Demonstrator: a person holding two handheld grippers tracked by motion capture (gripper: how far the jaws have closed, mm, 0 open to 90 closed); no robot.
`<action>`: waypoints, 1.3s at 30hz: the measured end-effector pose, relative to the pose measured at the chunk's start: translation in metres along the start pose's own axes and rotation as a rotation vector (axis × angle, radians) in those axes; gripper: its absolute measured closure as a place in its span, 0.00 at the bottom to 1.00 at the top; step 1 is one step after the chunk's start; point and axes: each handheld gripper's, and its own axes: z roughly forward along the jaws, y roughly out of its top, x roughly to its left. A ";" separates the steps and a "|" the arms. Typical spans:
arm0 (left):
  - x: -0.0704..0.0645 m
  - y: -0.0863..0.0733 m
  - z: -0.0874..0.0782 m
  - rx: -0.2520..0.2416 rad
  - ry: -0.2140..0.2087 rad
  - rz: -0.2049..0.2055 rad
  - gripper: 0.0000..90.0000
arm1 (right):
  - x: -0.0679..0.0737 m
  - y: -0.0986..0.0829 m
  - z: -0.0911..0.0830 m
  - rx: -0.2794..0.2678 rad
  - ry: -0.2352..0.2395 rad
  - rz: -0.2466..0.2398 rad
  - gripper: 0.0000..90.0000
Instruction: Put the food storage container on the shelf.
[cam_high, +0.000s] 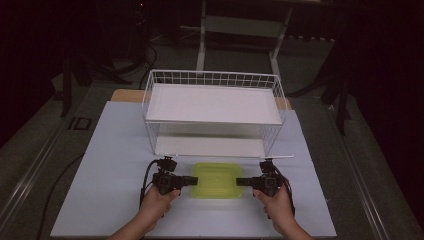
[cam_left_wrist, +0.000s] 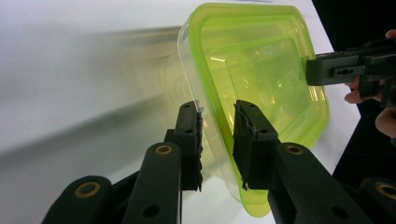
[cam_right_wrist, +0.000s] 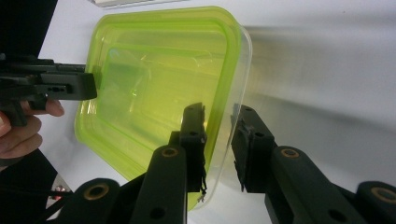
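Note:
A translucent lime-green container (cam_high: 217, 180) lies open side up on the white table sheet (cam_high: 110, 170), just in front of the wire rack. My left gripper (cam_high: 195, 181) is at its left rim and my right gripper (cam_high: 239, 182) at its right rim, each held by a hand. In the left gripper view the jaws (cam_left_wrist: 217, 112) straddle the container (cam_left_wrist: 261, 70) wall, with a gap showing between the pads. The right gripper view shows the same: its jaws (cam_right_wrist: 219, 114) stand either side of the container (cam_right_wrist: 154, 84) rim, not pressed together. Each view shows the other gripper across the container.
A white wire rack (cam_high: 215, 100) with two white shelf boards stands at the back of the table, its open front facing the container. The sheet's front edge runs just below the hands. Dark floor and stand legs lie beyond the table.

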 end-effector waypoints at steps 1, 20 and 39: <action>-0.001 -0.001 0.000 -0.003 0.003 0.004 0.82 | 0.000 0.000 0.000 -0.002 0.000 -0.005 0.84; -0.017 0.007 -0.027 -0.067 0.022 0.017 0.90 | 0.022 0.006 -0.015 -0.056 0.011 -0.059 0.88; -0.009 0.045 -0.041 -0.229 0.025 0.059 0.90 | 0.040 0.056 -0.017 -0.183 -0.023 -0.102 0.88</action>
